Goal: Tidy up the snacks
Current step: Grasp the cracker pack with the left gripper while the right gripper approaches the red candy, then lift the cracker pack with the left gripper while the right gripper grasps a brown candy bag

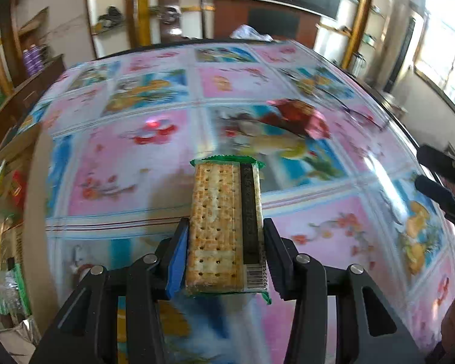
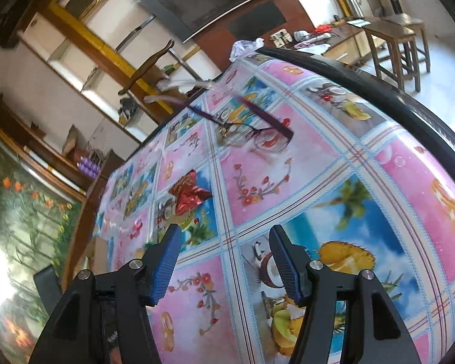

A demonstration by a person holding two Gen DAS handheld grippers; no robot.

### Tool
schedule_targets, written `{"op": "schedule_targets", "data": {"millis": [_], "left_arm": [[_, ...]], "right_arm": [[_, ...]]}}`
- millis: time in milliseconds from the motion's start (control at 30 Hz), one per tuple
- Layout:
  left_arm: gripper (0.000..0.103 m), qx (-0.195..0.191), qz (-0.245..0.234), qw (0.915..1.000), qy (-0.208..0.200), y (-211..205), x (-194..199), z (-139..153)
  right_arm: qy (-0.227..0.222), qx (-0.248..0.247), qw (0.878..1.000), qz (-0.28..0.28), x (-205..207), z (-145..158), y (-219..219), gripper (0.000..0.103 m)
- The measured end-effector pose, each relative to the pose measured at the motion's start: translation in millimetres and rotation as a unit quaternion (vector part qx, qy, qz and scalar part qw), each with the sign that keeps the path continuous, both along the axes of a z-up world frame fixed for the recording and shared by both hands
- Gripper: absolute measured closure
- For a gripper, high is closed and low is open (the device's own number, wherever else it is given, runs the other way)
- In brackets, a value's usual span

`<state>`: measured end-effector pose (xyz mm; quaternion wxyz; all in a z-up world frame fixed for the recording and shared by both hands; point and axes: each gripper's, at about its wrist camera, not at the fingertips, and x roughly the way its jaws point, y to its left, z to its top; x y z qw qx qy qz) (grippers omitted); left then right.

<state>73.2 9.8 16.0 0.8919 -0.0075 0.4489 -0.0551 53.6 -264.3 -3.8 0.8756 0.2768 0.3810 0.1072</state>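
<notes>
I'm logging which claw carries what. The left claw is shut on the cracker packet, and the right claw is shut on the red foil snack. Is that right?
Not quite. The left claw is shut on the cracker packet, but the right claw is open and empty; the right wrist view shows the red foil snack lying on the tablecloth beyond its fingertips.

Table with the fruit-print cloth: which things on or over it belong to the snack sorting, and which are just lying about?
Part of the job:
- green-wrapped cracker packet, clamped in the left tool
- red foil snack wrapper on the cloth
- open right tool

Lying about:
- purple-framed eyeglasses
- crumpled white plastic bag at the table's far edge
</notes>
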Motion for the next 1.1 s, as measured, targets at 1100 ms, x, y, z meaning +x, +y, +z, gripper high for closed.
{"op": "schedule_targets", "data": {"millis": [1100], "left_arm": [[0.058,0.0,0.003,0.9998,-0.021,8.6,3.2,-2.3]], "right_arm": [[0.005,-0.212,0.971,0.109,81.6,-14.0,117.2,0.071]]}}
